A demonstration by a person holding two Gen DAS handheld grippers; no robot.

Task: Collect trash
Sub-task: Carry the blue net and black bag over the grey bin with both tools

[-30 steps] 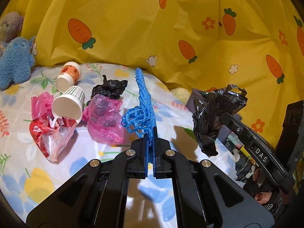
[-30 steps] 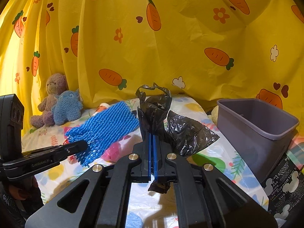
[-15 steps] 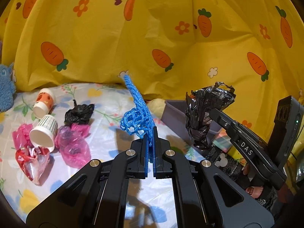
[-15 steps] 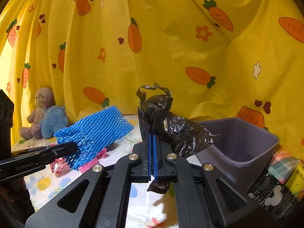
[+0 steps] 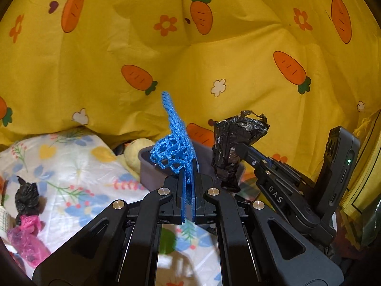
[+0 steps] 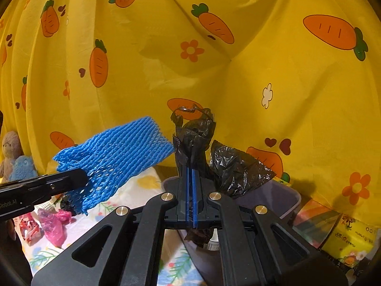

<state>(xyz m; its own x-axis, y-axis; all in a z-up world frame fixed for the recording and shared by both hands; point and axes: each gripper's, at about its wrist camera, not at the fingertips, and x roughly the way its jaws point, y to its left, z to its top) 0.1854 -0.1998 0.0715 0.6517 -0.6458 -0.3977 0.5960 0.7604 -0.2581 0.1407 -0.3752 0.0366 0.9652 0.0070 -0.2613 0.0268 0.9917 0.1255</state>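
My left gripper [image 5: 189,166] is shut on a blue foam net [image 5: 175,140], which stands up edge-on from the pads. In the right wrist view the same blue foam net [image 6: 114,157] hangs from the left gripper [image 6: 82,177] at the left. My right gripper [image 6: 190,166] is shut on a crumpled black plastic bag [image 6: 197,133]. From the left wrist view, that black plastic bag [image 5: 234,143] shows in the right gripper [image 5: 235,149]. A grey-purple bin [image 6: 289,196] sits just beyond both grippers, and its rim [image 5: 145,152] shows behind the net.
More trash lies on the floral sheet [image 5: 78,166]: a black bag [image 5: 26,197] and a pink bag [image 5: 26,238]. Yellow carrot-print cloth [image 6: 214,71] hangs behind. A yellow tissue pack [image 6: 352,240] lies right of the bin. Two plush toys [image 6: 16,157] sit far left.
Both grippers have swung to the right and risen a little, each keeping its load. The bin now sits right behind the fingertips, and the cups and red wrapper have slid out of the left view.
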